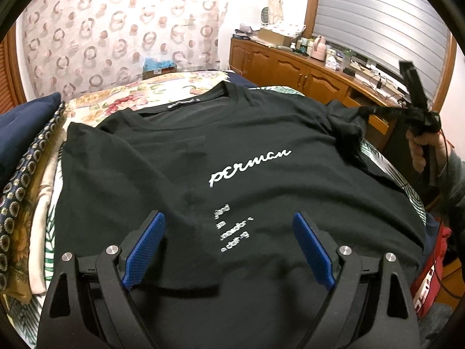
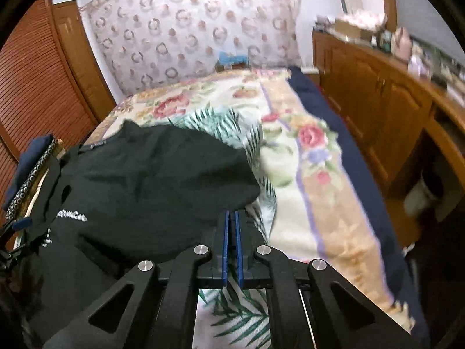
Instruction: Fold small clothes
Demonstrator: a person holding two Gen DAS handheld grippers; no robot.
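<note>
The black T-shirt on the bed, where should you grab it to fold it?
Probably the right sleeve, pinching its loose edge from the right side. The T-shirt lies flat, print up, so its middle gives nothing to pinch. That sleeve is bunched and raised. The right gripper sits shut by that edge, while the left gripper hovers open over the hem.

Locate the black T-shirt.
The black T-shirt lies spread on the floral bedspread, print up, collar toward the headboard; in the left wrist view it fills the centre, under the open left tool.
</note>
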